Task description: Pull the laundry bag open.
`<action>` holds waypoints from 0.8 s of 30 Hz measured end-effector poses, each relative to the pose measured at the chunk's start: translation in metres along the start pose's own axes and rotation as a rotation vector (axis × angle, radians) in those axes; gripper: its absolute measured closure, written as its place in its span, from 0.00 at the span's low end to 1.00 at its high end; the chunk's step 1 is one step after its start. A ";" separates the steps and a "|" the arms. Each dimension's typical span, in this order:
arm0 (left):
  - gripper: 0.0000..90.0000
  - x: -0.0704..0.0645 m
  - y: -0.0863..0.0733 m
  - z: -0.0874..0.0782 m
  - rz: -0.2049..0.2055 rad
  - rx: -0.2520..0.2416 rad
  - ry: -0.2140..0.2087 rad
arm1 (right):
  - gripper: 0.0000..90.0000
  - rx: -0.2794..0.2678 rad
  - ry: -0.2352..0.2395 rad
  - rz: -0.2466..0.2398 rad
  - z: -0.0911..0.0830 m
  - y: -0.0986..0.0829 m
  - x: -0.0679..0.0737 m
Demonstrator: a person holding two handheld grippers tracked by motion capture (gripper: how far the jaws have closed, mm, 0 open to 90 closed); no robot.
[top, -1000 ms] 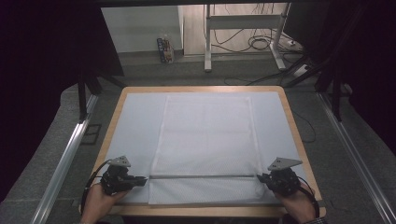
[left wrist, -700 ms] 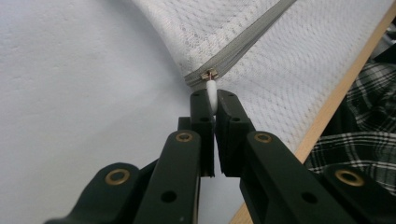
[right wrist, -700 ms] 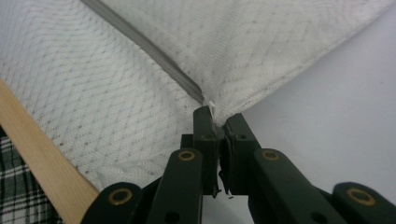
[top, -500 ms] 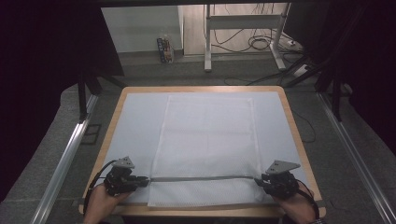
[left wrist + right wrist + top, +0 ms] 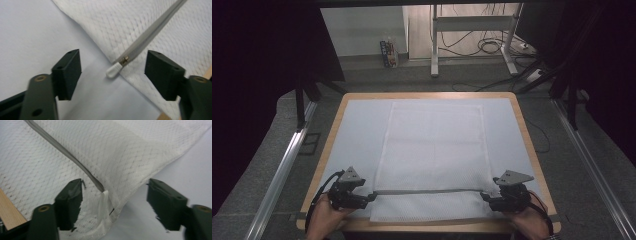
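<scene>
Grippers at both ends of a mesh bag's zip, near the table's front edge.

Left gripper (image 5: 371, 196) and right gripper (image 5: 484, 196), one in each hand, both gape wide and hold nothing. The left gripper view shows a white zip pull (image 5: 113, 70) lying between the jaws at the bag's edge; the right gripper view shows the zip's (image 5: 65, 155) other end beside a white loop (image 5: 103, 202). One mesh bag (image 5: 433, 150) lies flat along the table's (image 5: 528, 145) middle, reaching toward the far edge.
</scene>
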State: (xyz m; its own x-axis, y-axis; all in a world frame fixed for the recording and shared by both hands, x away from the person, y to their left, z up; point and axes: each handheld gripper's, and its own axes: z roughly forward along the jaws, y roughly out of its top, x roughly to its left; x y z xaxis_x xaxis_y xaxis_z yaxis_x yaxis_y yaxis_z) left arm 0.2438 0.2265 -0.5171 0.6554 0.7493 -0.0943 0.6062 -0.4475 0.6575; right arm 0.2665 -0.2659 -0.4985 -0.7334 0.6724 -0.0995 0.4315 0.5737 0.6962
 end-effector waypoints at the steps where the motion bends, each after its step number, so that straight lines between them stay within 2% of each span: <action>1: 0.25 -0.001 0.000 -0.001 -0.006 -0.016 0.001 | 0.27 -0.008 -0.002 0.002 -0.001 0.000 0.000; 3: 0.17 -0.004 0.001 -0.005 -0.008 -0.045 0.008 | 0.23 -0.033 0.003 0.018 -0.004 0.001 -0.002; 5: 0.12 -0.005 0.000 -0.006 -0.008 -0.050 0.013 | 0.21 -0.044 0.006 0.036 -0.006 0.000 -0.003; 7: 0.09 -0.006 -0.001 -0.010 -0.013 -0.064 0.017 | 0.18 -0.050 0.011 0.047 -0.007 0.000 -0.002; 8: 0.08 -0.008 -0.004 -0.013 -0.029 -0.086 0.022 | 0.17 -0.054 0.010 0.048 -0.009 0.000 -0.001; 10: 0.07 -0.008 -0.006 -0.015 -0.035 -0.092 0.025 | 0.15 -0.061 0.015 0.051 -0.010 0.000 -0.001; 12: 0.05 -0.009 -0.012 -0.018 -0.042 -0.104 0.045 | 0.12 -0.070 0.021 0.054 -0.012 -0.002 0.001; 13: 0.03 -0.010 -0.019 -0.021 -0.035 -0.108 0.072 | 0.09 -0.070 0.027 0.055 -0.013 -0.005 0.002; 18: 0.00 -0.012 -0.034 -0.022 -0.032 -0.099 0.133 | 0.06 -0.053 0.043 0.076 -0.015 -0.014 0.003; 21: 0.00 -0.011 -0.043 -0.018 -0.039 -0.068 0.142 | 0.06 -0.044 0.053 0.093 -0.016 -0.019 0.003; 24: 0.00 -0.011 -0.045 -0.016 -0.040 -0.045 0.148 | 0.05 -0.054 0.052 0.094 -0.018 -0.019 0.003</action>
State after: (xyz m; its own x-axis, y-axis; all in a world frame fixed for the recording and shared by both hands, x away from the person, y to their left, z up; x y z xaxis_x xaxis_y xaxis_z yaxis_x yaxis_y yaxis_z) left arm 0.2022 0.2465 -0.5338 0.5556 0.8314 -0.0120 0.6075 -0.3961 0.6885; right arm 0.2463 -0.2830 -0.4994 -0.7176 0.6964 0.0038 0.4719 0.4823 0.7381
